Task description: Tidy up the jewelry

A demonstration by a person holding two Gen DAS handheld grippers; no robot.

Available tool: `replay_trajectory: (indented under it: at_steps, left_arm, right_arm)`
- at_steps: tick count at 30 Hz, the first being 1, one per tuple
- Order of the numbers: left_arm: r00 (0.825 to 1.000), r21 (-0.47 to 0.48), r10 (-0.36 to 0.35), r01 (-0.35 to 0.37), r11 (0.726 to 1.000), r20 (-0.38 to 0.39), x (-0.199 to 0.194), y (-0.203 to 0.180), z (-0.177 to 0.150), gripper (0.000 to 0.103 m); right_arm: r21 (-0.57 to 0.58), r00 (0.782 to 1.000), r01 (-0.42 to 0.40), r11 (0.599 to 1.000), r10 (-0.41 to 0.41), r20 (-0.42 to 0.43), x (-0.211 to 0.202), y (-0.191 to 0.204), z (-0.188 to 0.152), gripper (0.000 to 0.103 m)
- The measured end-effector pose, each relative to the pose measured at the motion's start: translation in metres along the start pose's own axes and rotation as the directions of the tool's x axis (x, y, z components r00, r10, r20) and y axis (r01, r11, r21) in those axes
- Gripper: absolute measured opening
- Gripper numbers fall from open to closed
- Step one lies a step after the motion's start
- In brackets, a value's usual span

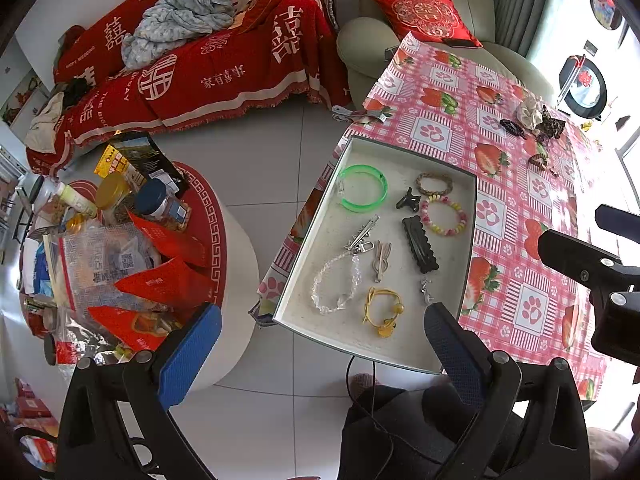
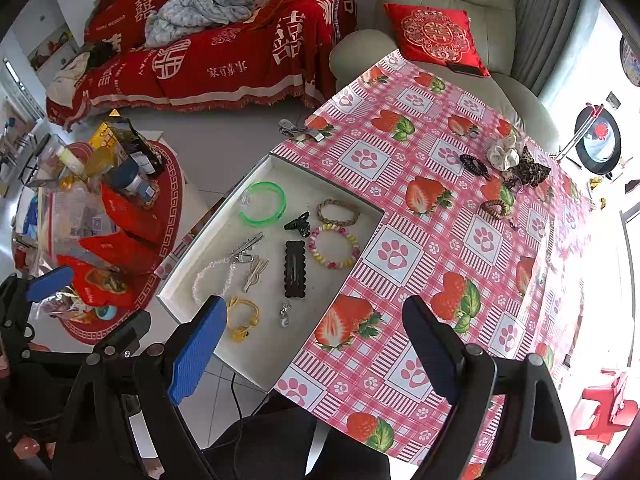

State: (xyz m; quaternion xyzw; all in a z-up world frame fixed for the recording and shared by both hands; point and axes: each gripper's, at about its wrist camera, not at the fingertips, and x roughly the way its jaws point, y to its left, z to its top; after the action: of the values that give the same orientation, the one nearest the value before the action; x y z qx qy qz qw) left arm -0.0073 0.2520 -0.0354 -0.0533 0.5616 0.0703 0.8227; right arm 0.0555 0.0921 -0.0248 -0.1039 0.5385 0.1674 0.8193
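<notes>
Both tongs — left tongs [image 1: 322, 344] and right tongs [image 2: 316, 344] — hang spread and empty above the near counter [image 2: 440, 208] edge. The tray [image 2: 224, 208] at left holds sorted jewelry; scrunchies [image 2: 516, 160] and a coil tie [image 2: 494, 208] lie far right — likely awaiting collection.

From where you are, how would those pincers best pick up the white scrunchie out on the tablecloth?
Come from above and pinch the scrunchie across its puffy near-left edge. It lies flat and soft, and the leopard scrunchie crowds its right side, so that edge looks freest. The right gripper, jaws open, seems nearer.
</notes>
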Motion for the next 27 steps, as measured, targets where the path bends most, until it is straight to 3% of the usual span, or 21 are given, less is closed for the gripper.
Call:
replay_trajectory:
  at_steps: [27]
  left_arm:
    - [1.0, -0.011, 0.0, 0.0, 1.0, 0.0, 0.012, 0.01, 0.001, 0.103]
  right_arm:
    - [-0.008, 1.0, -0.003, 1.0, 0.003, -0.01, 0.004, 0.006, 0.001, 0.091]
